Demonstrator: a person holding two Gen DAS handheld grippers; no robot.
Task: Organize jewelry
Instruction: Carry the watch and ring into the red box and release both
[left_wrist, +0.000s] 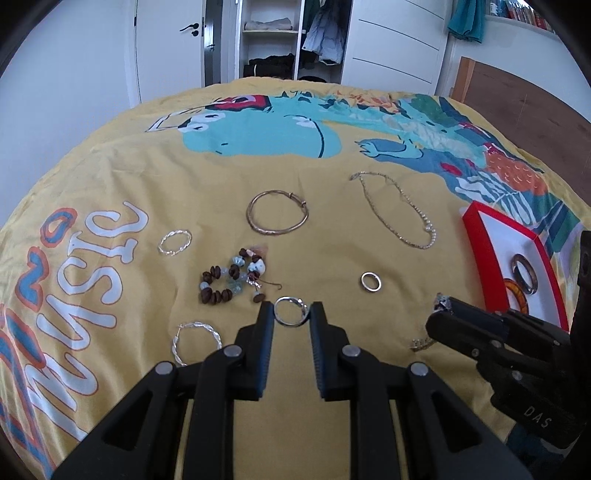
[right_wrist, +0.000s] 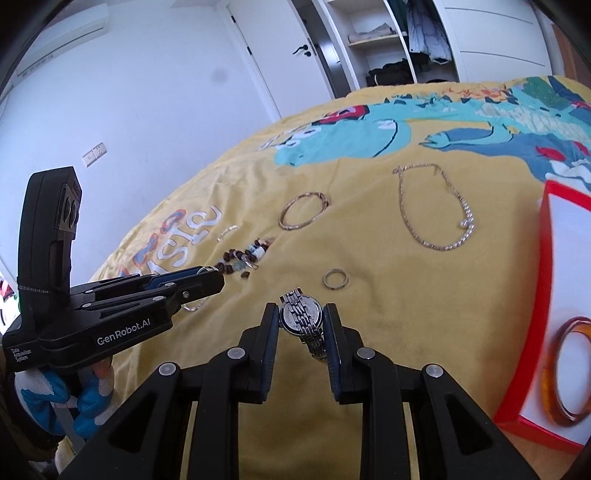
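Observation:
My left gripper (left_wrist: 291, 312) is shut on a silver hoop (left_wrist: 291, 311), held just above the yellow bedspread (left_wrist: 147, 177). My right gripper (right_wrist: 301, 319) is shut on a silver watch (right_wrist: 302, 317), lifted off the bed; it also shows at the right of the left wrist view (left_wrist: 443, 304). On the bed lie a gold bangle (left_wrist: 277, 216), a gold chain necklace (left_wrist: 400, 210), a bead bracelet (left_wrist: 232, 275), a small ring (left_wrist: 371, 281) and two twisted silver hoops (left_wrist: 175, 242) (left_wrist: 195, 341). A red-rimmed tray (left_wrist: 480, 236) at right holds a dark ring (left_wrist: 524, 273) and an amber bangle (right_wrist: 565, 369).
A small gold piece (left_wrist: 421, 343) lies by the right gripper. An open wardrobe (left_wrist: 273, 37) and a white door (left_wrist: 170, 44) stand beyond the bed. A wooden headboard (left_wrist: 517, 99) is at far right.

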